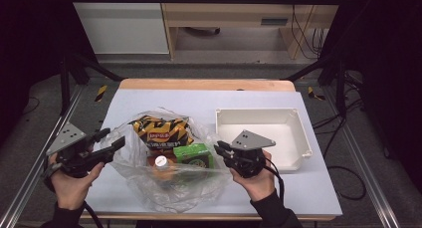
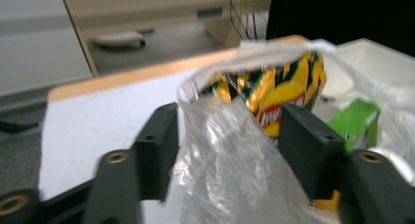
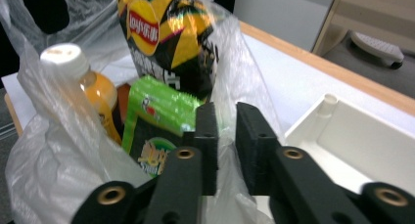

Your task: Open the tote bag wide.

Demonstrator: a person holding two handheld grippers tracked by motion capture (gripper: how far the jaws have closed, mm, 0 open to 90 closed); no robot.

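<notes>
A clear plastic bag [image 1: 149, 188] lies mid-table. It holds a yellow-and-black chip bag [image 1: 160, 131], a green box [image 1: 195, 156] and an orange drink bottle [image 1: 160, 162] with a white cap. My left gripper [image 1: 113, 138] is at the bag's left edge. In the left gripper view its jaws stand well apart [image 2: 227, 121] with puffy, uncrushed bag film [image 2: 225, 155] filling the gap. My right gripper [image 1: 217, 147] is at the bag's right edge. Its jaws are nearly together [image 3: 226, 111], pinching a thin fold of the bag [image 3: 49, 150] beside the green box [image 3: 156, 121].
An empty white tray [image 1: 263, 133] sits on the table's right half, just beyond my right gripper. The pale blue table top [image 1: 209, 101] ends in a wooden far edge. Cabinets and cables stand on the floor behind.
</notes>
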